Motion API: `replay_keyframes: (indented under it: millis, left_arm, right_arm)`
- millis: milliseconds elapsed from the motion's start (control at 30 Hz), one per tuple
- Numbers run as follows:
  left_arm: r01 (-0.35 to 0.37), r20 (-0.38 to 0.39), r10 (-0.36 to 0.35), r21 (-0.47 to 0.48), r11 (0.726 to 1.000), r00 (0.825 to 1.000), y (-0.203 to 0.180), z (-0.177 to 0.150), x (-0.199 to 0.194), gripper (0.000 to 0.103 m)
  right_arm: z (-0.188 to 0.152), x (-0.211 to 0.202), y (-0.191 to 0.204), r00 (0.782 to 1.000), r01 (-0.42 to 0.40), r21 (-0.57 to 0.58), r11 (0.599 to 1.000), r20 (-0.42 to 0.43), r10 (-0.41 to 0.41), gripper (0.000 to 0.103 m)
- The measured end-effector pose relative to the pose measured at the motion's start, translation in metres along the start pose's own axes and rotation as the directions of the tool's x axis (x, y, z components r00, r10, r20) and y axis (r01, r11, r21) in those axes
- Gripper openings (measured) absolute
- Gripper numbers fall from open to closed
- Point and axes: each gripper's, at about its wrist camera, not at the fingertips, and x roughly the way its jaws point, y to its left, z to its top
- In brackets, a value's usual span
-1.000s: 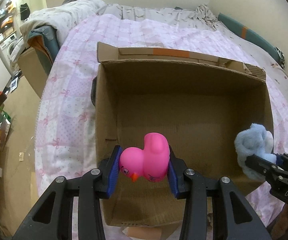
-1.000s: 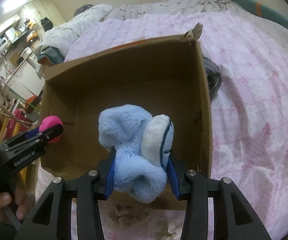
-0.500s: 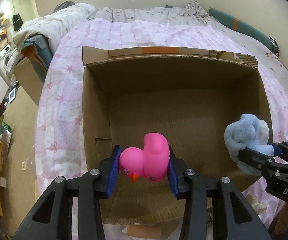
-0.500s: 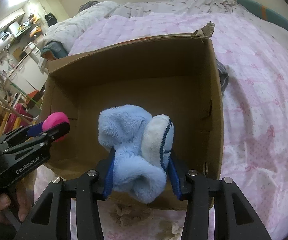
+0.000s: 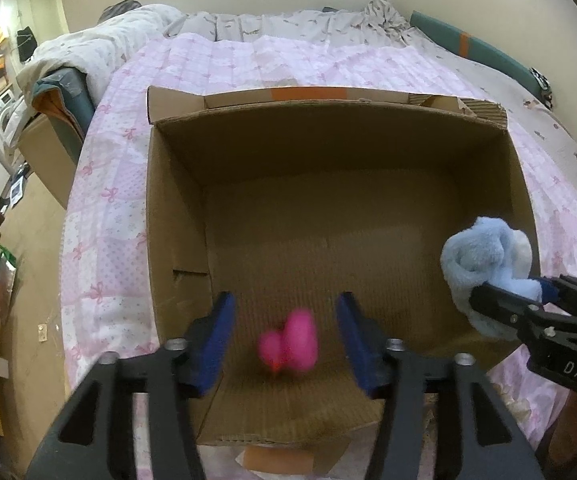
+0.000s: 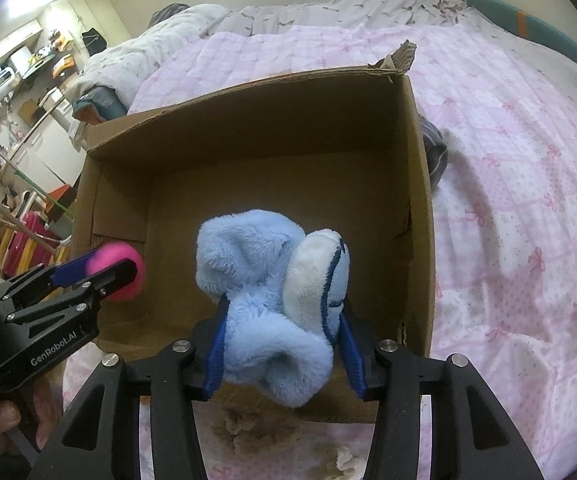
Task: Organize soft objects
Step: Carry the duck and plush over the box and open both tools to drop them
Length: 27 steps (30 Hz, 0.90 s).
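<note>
L gripper (image 5: 284, 336): jaws apart, pink rubber duck (image 5: 288, 346) blurred, in cardboard box (image 5: 176, 216). R gripper (image 6: 280, 354): clamped on blue plush toy (image 6: 272, 292) over box; light, squashy, grip mid-body.

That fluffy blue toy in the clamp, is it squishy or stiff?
Probably squishy: the blue plush toy bulges out around the right gripper pinching it. Likely light and floppy, since its folds droop. The fuzzy pile should resist slipping.
</note>
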Motion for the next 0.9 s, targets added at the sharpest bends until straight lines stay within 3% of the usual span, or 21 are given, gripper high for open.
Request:
replay_keyframes:
  millis: [100, 567, 800, 900]
  left_arm:
    - [-0.013, 0.018, 0.013, 0.004, 1.000, 1.000, 0.000, 0.001, -0.003, 0.070]
    - [-0.039, 0.041, 0.040, -0.014, 0.999, 0.998, 0.006, 0.002, -0.008, 0.070]
    - [-0.045, 0.044, 0.046, -0.023, 0.999, 0.998, 0.010, 0.002, -0.010, 0.070]
    - [-0.047, 0.043, 0.048, -0.026, 0.999, 0.998, 0.010, 0.001, -0.012, 0.070]
  right_arm:
    - [0.000, 0.001, 0.000, 1.000, -0.006, 0.001, 1.000, -0.003, 0.006, 0.051]
    - [-0.001, -0.006, -0.005, 0.999, -0.017, 0.025, 1.000, 0.031, 0.016, 0.057]
    - [0.004, -0.018, -0.009, 0.995, -0.025, 0.058, 0.998, 0.098, 0.019, 0.095]
    - [0.004, -0.020, -0.008, 0.994, -0.035, 0.057, 0.998, 0.109, 0.029, 0.098]
